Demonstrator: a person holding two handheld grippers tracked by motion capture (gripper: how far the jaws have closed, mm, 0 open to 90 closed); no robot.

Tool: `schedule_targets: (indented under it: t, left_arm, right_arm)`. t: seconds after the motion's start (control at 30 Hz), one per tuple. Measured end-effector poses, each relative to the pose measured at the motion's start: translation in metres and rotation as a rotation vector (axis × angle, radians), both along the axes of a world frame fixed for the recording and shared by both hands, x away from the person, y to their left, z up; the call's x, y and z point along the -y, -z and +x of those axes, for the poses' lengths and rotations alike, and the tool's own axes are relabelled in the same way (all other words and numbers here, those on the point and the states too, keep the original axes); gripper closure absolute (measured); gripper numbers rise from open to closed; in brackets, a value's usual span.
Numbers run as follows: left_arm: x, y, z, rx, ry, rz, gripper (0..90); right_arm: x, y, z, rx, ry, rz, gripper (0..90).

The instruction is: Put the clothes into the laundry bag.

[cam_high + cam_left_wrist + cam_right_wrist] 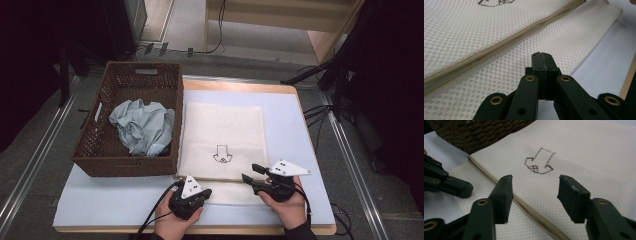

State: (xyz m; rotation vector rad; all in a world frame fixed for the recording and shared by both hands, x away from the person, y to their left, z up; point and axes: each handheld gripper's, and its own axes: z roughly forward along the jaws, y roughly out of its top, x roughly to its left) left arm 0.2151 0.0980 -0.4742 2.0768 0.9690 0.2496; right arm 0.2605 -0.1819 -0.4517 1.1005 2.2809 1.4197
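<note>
Left gripper (206, 192): jaws pressed together, empty, at 6 o'clock of the mesh bag (222, 131).
Right gripper (251, 173): jaws apart, empty, over the bag's zipper (524, 207).
Basket (100, 145): at 9 o'clock of the bag.

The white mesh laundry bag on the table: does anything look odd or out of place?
Nothing is damaged. The white mesh laundry bag lies flat and square; only the pale blue cloth sits crumpled in the brown wicker basket.

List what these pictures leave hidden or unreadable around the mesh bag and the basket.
- Mesh bag: contents hidden by its weave, high view.
- Zipper: both ends cut by the frame edges, left gripper view.
- Arrow drawing: inner detail too small to read.
- Basket: bottom hidden under the crumpled grey cloth.
- Basket's white tag: too small to read.
</note>
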Motion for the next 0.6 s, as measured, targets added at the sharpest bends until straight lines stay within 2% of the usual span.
schedule_targets:
  t: [0.1,0.27,0.33,0.43,0.47,0.6]
  left_arm:
    - [-0.002,0.003,0.002,-0.023,-0.02,0.005,90.0]
    - [-0.003,0.004,0.003,-0.036,-0.019,-0.004,90.0]
    - [-0.004,0.004,0.003,-0.042,-0.018,-0.012,90.0]
    - [-0.003,0.004,0.003,-0.037,-0.021,-0.002,90.0]
    - [-0.003,0.004,0.003,-0.034,-0.019,-0.002,90.0]
    - [-0.004,0.004,0.004,-0.047,-0.016,-0.009,90.0]
  right_arm:
    - [-0.018,0.006,0.009,-0.034,-0.026,-0.059,33.8]
    - [-0.035,0.015,0.016,-0.034,-0.061,-0.132,33.9]
    - [-0.04,0.018,0.019,-0.036,-0.077,-0.152,32.3]
    - [-0.043,0.02,0.02,-0.039,-0.085,-0.168,32.8]
    - [-0.047,0.024,0.021,-0.038,-0.077,-0.195,35.7]
    - [-0.052,0.031,0.018,-0.027,-0.093,-0.228,50.8]
